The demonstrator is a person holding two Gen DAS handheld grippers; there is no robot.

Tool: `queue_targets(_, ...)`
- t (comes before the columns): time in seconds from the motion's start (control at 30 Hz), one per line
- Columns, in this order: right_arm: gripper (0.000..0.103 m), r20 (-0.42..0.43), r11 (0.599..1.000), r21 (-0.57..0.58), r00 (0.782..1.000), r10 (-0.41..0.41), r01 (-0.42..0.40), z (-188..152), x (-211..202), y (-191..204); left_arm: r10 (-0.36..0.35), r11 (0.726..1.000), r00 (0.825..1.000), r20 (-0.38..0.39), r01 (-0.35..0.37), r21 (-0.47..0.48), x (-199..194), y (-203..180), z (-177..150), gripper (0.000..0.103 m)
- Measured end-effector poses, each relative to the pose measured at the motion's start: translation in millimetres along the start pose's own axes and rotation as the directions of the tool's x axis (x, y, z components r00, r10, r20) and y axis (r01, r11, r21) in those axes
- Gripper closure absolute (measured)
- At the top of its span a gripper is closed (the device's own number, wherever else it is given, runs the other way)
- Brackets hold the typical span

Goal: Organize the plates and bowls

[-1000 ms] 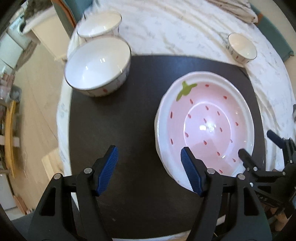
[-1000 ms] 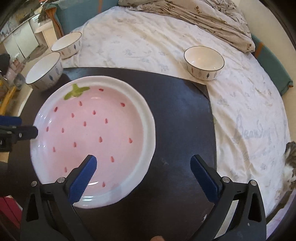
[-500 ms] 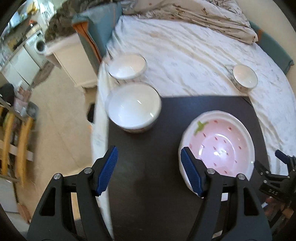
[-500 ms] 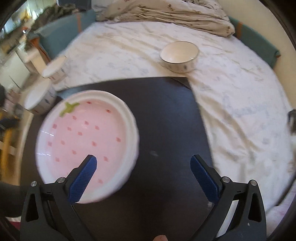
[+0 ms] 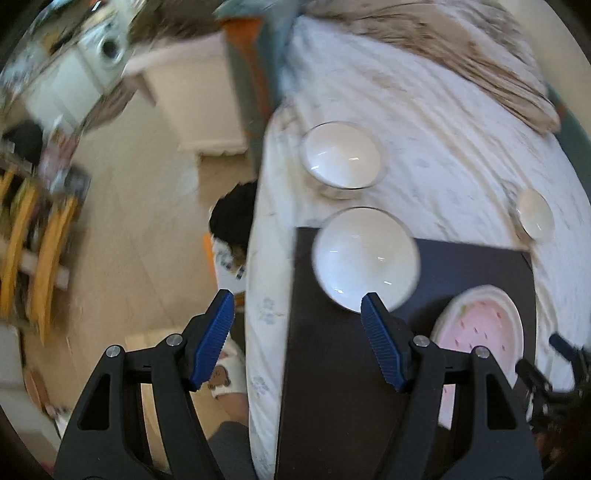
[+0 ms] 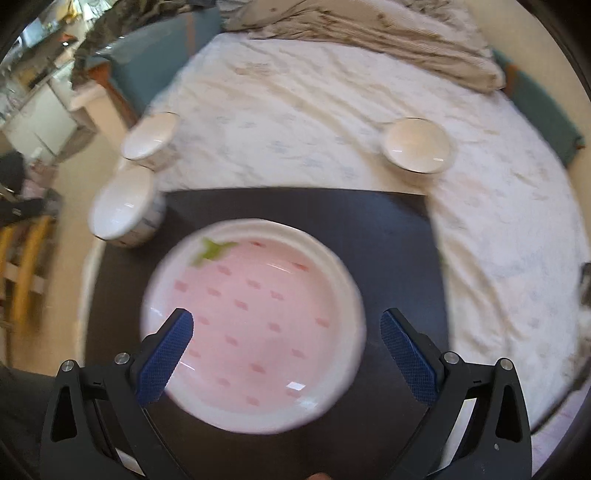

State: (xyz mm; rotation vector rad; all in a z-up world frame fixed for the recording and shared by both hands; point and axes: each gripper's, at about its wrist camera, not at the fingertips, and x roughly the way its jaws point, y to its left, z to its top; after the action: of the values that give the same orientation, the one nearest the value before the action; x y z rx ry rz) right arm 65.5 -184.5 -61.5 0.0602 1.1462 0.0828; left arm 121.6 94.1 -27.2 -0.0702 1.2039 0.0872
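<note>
You are holding both tools high above the black mat (image 6: 399, 218), each spread wide and gripping nothing. The strawberry plate (image 6: 255, 317) is sitting mid-mat under the right gripper (image 6: 284, 350). The left gripper (image 5: 295, 339) is aiming off the mat's 9 o'clock edge; swing it toward the big bowl (image 5: 364, 260) at the mat's 11 o'clock corner. Bracket one rim wall, descend squarely, then close gently, since glazed ceramic probably slips.

This is a bedroom in a lived-in home. A white floral bedsheet (image 6: 332, 122) covers a bed, with a rumpled beige blanket (image 6: 369, 33) at its far end. Beside the bed are a pale wooden floor (image 5: 147, 206), a white washing machine (image 5: 107, 48) and a yellow wooden chair (image 5: 33, 258).
</note>
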Motion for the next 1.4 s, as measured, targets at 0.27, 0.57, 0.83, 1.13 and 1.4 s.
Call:
queue_targets(0.27,0.002,-0.033,0.983,0.034,0.983,0.18,-0.179,56,33,53,-0.157,0.982,0.98,-0.119,0.143,-0.12,50,15,23,0.036)
queue_targets(0.57,0.033,-0.14,0.954,0.134,0.948,0.287,-0.269,94,89,73,-0.198,0.98,0.957,-0.212,0.186,-0.074,93,1,46,0.042)
queue_targets(0.83,0.071,-0.22,0.912,0.228,0.894,0.39,-0.341,97,135,81,-0.207,0.978,0.933,-0.293,0.2,-0.056,122,-8,45,0.083)
queue_targets(1.13,0.091,-0.231,0.935,0.205,0.914,0.332,-0.288,98,152,90,-0.13,0.989,0.941,-0.313,0.144,0.022,132,-17,40,0.093)
queue_targets(1.4,0.09,-0.243,0.961,0.116,0.931,0.273,-0.251,101,146,98,-0.131,0.989,0.95,-0.284,0.143,0.022,121,-20,39,0.096)
